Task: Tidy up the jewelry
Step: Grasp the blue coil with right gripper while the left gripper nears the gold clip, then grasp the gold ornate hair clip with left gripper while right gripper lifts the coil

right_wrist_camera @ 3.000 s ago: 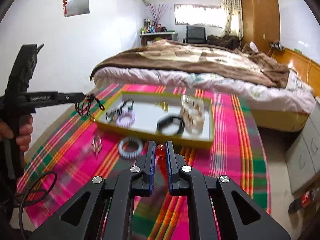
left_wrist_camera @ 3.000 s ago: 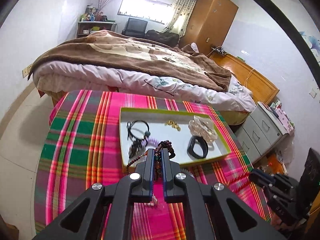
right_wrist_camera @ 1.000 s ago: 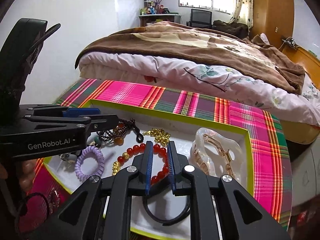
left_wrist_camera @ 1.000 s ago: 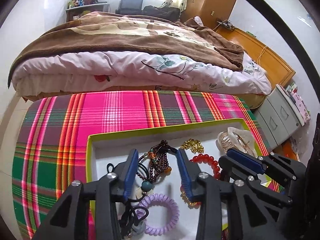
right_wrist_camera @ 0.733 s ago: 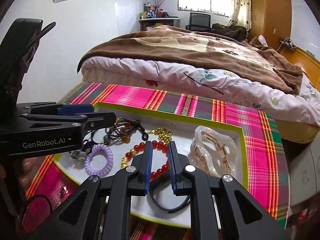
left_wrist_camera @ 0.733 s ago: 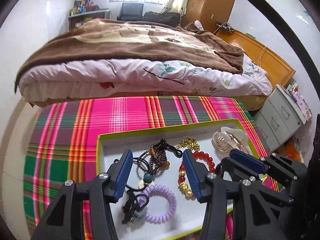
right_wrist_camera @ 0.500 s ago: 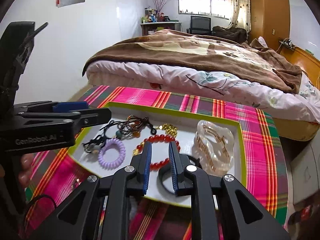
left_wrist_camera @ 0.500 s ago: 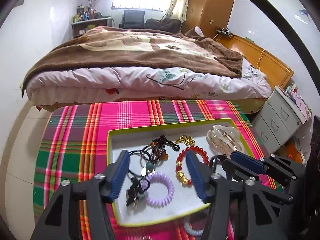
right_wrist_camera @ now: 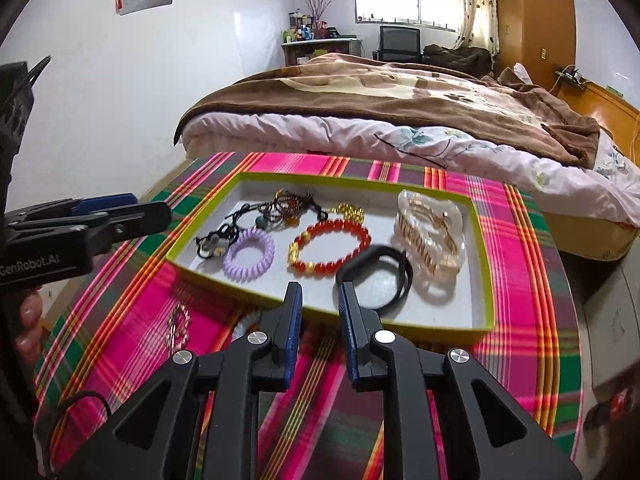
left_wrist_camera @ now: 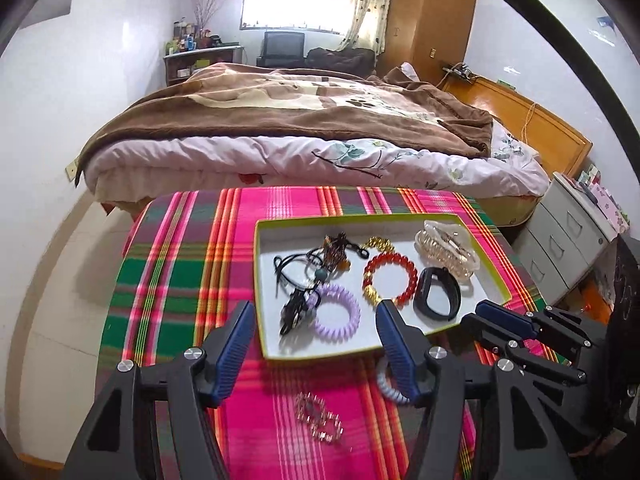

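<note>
Green-rimmed tray (left_wrist_camera: 262, 280) of mixed jewelry (left_wrist_camera: 388, 278)

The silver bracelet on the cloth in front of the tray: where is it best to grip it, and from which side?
Probably from above. The silver bracelet lies flat on the cloth, so close the fingers across one arc of its band. The picture is too blurred to say which arc is best.

We noted bright daylight from the blown-out window (left_wrist_camera: 294, 10); fisheye edges bowed and vignetted, foreground tablecloth (right_wrist_camera: 152, 308) motion-blurred.
</note>
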Tool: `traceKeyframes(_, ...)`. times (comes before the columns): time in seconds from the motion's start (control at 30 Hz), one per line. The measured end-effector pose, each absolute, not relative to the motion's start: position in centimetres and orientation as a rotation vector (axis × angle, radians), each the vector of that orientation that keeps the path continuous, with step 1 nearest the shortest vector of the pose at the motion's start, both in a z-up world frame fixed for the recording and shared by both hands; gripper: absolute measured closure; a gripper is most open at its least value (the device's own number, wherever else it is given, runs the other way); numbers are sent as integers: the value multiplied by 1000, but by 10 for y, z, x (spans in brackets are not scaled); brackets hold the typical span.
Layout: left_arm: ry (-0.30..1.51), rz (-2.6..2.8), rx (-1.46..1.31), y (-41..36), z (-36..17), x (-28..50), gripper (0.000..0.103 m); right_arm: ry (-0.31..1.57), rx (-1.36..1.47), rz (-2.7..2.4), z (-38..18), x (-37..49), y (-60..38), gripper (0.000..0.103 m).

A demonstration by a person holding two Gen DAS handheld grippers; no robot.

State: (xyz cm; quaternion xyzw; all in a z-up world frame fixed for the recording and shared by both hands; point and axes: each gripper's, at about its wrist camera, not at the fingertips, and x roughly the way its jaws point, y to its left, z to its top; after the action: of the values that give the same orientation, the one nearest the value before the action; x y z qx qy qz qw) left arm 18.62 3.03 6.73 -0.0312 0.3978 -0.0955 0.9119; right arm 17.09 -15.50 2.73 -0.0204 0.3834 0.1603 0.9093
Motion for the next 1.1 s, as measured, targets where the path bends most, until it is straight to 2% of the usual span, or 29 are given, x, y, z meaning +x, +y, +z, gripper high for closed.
traceKeyframes(0.23,834,-147,-145,59,52,161,40,870,-68,367,3,164,-146,81)
traceKeyframes(0.33,857,-123,-183,70,42,156,38,896,-90,367,-9,165,-137,68)
traceKeyframes(0.37,864,-118,-189,73,39,154,38,899,-91,365,-11,165,-136,60)
traceKeyframes(0.63,903,-101,-238,90,21,144,38,931,-116,321,-24,175,-123,60)
traceKeyframes(0.67,911,-106,-243,90,19,145,38,928,-119,316,-24,174,-122,62)
traceKeyframes(0.8,949,-125,-248,82,10,148,37,925,-117,293,-23,173,-128,92)
traceKeyframes(1.1,1009,-148,-207,55,-5,157,37,895,-58,299,-15,161,-151,93)
